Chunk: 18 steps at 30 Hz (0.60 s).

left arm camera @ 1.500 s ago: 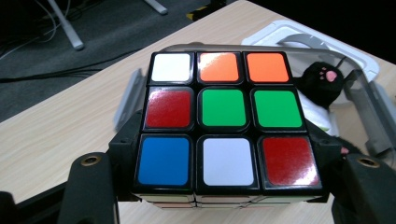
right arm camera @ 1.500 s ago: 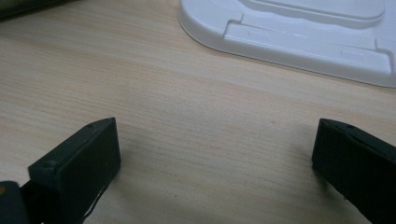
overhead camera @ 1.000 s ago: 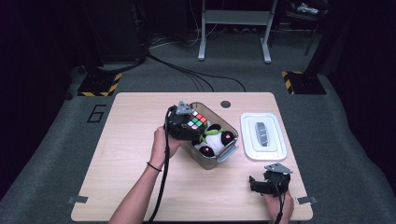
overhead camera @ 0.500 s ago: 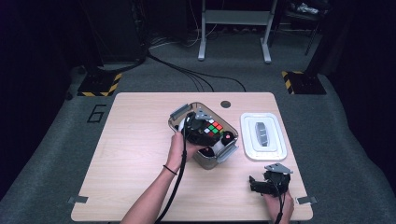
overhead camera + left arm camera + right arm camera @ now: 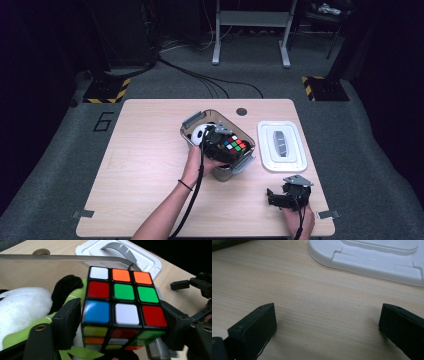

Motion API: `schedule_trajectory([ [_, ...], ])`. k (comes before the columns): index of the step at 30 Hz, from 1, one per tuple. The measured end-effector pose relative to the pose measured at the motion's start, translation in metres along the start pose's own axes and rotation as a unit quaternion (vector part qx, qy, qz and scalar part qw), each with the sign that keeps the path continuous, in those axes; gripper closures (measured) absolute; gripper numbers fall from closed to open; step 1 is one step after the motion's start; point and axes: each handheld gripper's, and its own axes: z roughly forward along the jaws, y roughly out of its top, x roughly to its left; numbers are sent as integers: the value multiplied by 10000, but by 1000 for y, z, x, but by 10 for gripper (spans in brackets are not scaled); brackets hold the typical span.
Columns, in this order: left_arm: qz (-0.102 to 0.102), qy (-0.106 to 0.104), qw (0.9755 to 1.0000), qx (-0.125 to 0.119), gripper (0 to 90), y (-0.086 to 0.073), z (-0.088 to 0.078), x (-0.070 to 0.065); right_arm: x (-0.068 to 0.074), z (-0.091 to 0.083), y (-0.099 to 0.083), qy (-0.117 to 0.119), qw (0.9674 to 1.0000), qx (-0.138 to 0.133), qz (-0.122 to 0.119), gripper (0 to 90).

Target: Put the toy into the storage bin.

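cube (image 5: 119,305) set inside bin (image 5: 192,122) on counter (image 5: 145,165)
left claw (image 5: 226,148), jaws just opening, brackets the cube beside a plush (image 5: 22,307); right claw (image 5: 327,332) rests released near the lid (image 5: 281,146).

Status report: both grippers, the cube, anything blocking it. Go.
Left gripper over the clear bin, jaws just opening around the puzzle cube. Right gripper open, empty, over the table. Plush toy beside the cube.
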Motion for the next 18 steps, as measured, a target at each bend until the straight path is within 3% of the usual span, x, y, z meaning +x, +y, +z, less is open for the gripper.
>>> schedule_trajectory([
  [7, 86, -29, 9998, -202, 236, 2, -18, -1, 0, 0, 0, -1, 10000, 0, 0, 5],
  [13, -66, -177, 9989, -424, 259, 5, -26, 5, 0, 0, 0, -1, 10000, -1, -1, 4],
  [15, -135, -334, 9983, -455, 261, 5, -27, 3, 0, 0, 0, -2, 10000, 4, 4, 4],
  [17, -42, -139, 9989, -440, 261, 5, -28, 3, 0, 0, 0, -2, 10000, 3, 7, 5],
  [18, -112, -113, 9986, -500, 262, 5, -28, 4, 0, 0, 0, -1, 10000, 1, 1, 4],
])
